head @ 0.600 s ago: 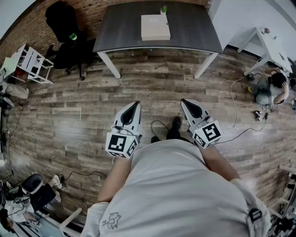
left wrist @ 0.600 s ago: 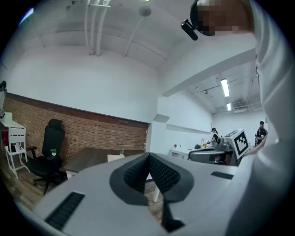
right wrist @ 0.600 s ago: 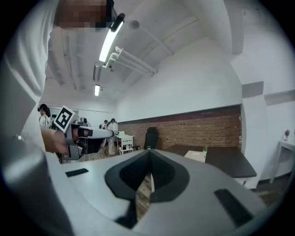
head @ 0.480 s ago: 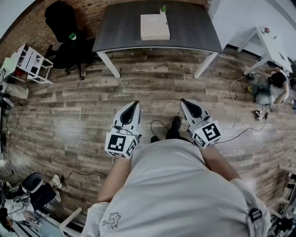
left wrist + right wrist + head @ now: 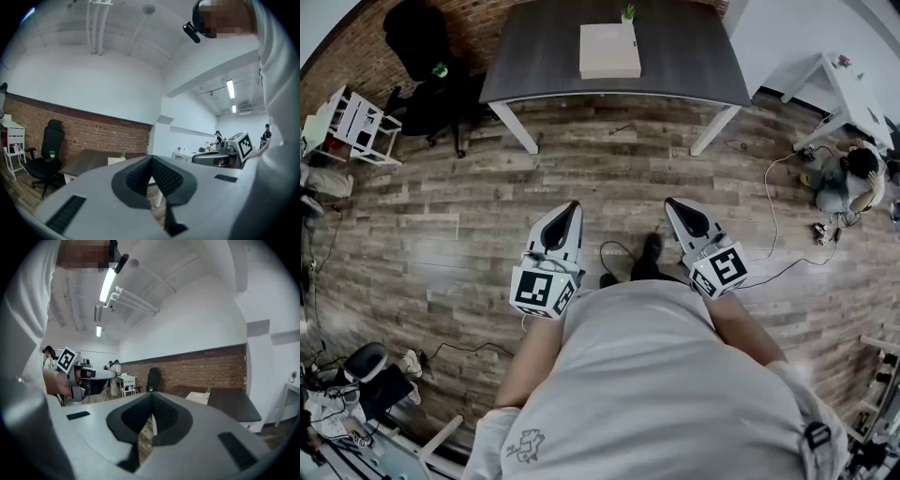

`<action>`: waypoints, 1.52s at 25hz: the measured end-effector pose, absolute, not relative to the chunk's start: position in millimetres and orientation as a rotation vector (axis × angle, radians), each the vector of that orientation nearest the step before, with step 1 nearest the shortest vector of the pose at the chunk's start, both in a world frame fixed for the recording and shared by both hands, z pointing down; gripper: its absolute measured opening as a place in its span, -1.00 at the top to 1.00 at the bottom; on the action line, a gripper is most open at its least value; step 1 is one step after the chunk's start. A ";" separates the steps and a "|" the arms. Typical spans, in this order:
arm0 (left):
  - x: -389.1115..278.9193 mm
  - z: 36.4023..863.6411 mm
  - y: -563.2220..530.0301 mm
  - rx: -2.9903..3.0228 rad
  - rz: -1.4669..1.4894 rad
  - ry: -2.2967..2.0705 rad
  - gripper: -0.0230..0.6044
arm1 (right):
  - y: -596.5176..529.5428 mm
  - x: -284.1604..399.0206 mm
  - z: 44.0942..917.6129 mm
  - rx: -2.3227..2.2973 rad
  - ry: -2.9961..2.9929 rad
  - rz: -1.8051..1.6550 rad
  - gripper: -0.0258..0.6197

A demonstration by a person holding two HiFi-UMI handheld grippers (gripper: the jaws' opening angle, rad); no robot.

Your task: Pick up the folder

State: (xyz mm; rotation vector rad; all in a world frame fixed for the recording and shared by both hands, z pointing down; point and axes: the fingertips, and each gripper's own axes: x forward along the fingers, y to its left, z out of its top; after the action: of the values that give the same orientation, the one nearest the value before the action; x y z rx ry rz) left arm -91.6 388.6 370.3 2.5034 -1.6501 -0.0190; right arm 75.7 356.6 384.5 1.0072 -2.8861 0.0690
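Left gripper [image 5: 572, 206] and right gripper [image 5: 670, 202] point level, jaws closed, empty.

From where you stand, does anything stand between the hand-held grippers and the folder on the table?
Nothing visible does. Only bare wood floor lies between the left hand-held gripper, the right hand-held gripper and the dark table where the folder lies. Both are shut and empty.

Two grippers, left gripper [image 5: 571, 206] and right gripper [image 5: 671, 203]; one folder [image 5: 609, 51]; one dark table [image 5: 694, 56]; one black office chair [image 5: 417, 37]; one white side table [image 5: 839, 89]; one white shelf cart [image 5: 352, 127]; two small plants, table plant [image 5: 628, 13] and chair plant [image 5: 440, 70]; one person seated on the floor [image 5: 844, 178]
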 end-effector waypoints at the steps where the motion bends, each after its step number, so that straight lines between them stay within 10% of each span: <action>1: -89.7 370.2 385.3 2.507 -0.020 -1.647 0.89 | 352.4 77.2 384.2 1.006 -2.885 0.070 0.91; 38: 38.5 368.6 178.5 2.506 0.030 -1.631 0.35 | 160.1 180.5 388.6 0.856 -2.969 0.183 0.24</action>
State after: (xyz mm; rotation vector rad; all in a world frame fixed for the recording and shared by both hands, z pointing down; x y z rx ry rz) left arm 38.5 178.5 368.6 2.5055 -1.6314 0.0297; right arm 180.5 160.1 388.6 0.8558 -2.9694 0.1830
